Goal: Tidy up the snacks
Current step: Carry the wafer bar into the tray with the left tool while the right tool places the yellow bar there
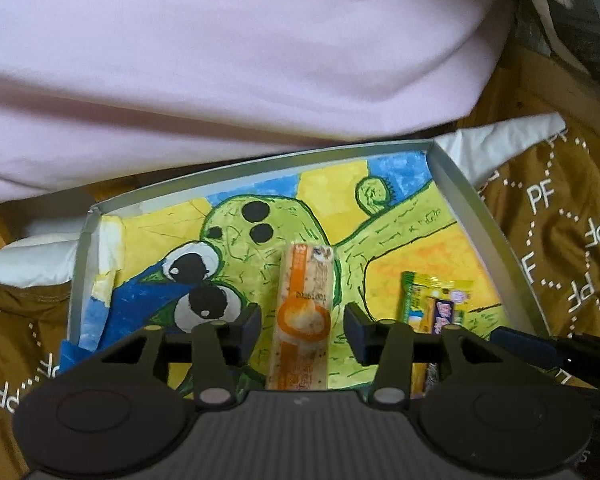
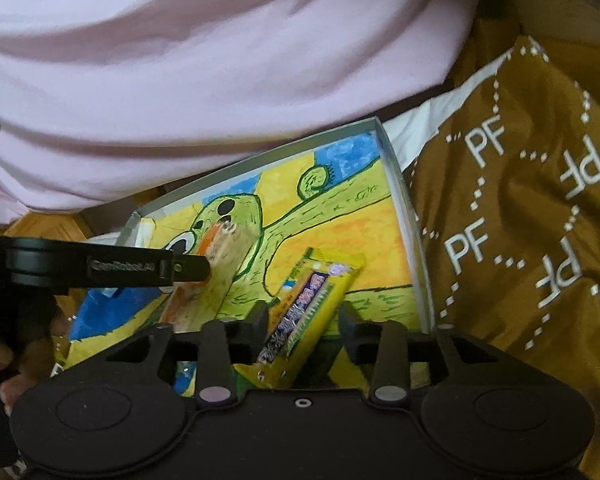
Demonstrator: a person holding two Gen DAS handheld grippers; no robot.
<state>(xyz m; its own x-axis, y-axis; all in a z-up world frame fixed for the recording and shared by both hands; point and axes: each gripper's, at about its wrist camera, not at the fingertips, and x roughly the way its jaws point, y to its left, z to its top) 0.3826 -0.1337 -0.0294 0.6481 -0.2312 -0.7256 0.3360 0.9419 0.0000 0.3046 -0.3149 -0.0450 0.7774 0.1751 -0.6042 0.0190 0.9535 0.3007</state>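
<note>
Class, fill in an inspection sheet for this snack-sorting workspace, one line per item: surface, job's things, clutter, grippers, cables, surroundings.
Surface: shallow grey box lined with a painted cartoon picture, resting on brown PF-printed fabric.
Job's things: orange snack stick and yellow snack packet, both lying flat in the box, apart.
Clutter: nothing seen.
Grippers: left gripper open, straddling the orange stick without touching; right gripper open around the yellow packet.
Cables: nothing seen.
Surroundings: person's pink top beyond the box; white fabric at its far corner.
</note>
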